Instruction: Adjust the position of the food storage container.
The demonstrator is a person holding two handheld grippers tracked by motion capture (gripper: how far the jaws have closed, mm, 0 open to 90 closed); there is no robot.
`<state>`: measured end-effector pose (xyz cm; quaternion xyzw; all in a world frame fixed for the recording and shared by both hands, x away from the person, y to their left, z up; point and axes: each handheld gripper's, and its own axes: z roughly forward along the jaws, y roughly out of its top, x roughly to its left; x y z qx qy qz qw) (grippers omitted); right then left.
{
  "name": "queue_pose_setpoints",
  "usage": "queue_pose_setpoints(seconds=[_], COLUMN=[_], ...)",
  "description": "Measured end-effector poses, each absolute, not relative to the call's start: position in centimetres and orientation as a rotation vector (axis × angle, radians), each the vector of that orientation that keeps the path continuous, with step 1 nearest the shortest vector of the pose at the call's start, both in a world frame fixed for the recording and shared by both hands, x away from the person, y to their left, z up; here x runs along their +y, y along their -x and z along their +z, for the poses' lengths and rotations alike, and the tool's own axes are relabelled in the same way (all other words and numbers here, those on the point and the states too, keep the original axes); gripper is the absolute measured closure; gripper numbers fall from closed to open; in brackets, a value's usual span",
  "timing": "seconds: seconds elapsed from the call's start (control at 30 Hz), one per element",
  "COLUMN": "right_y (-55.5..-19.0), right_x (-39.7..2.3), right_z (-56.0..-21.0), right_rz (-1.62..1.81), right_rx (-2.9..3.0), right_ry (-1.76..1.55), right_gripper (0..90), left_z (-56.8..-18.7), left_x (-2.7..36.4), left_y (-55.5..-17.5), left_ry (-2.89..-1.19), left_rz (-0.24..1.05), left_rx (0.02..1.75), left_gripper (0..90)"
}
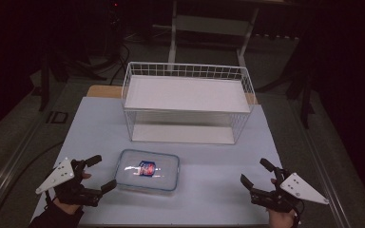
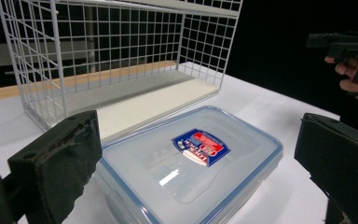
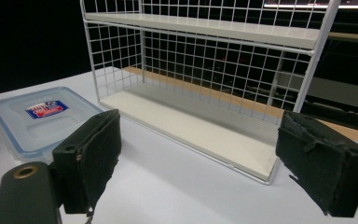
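Observation:
A clear plastic food container (image 1: 147, 170) with a blue-rimmed lid and a red and blue label lies flat on the white table (image 1: 218, 171), in front of a white wire shelf rack (image 1: 187, 102). My left gripper (image 1: 101, 173) stands open just left of the container, its jaws wide on either side of the container (image 2: 191, 158) in the left gripper view. My right gripper (image 1: 255, 172) is open near the table's front right, apart from everything. In the right gripper view the rack (image 3: 214, 84) stands ahead and the container (image 3: 39, 116) lies at the left.
The rack has an upper shelf board (image 1: 186, 93) and a lower board (image 1: 183, 134), open toward me. A wooden strip (image 1: 103, 91) runs along the table's far edge. Dark floor and a desk frame (image 1: 209, 23) lie beyond. Bare table spreads between container and right gripper.

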<state>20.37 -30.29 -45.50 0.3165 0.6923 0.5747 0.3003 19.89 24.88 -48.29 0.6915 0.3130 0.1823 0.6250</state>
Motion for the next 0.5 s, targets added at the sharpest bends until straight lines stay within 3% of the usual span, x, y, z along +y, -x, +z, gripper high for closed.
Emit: queue_pose_setpoints(seconds=[0.5], right_y=[-19.8], right_x=[-29.7], right_z=[-44.5], right_rz=[1.570], right_rx=[1.824], right_ry=[-0.867], right_gripper=[13.2], left_z=[-46.4], left_x=[26.8], left_y=[-21.4], left_ry=[-1.664], left_rz=[0.404], left_rx=[0.748], left_gripper=[1.1])
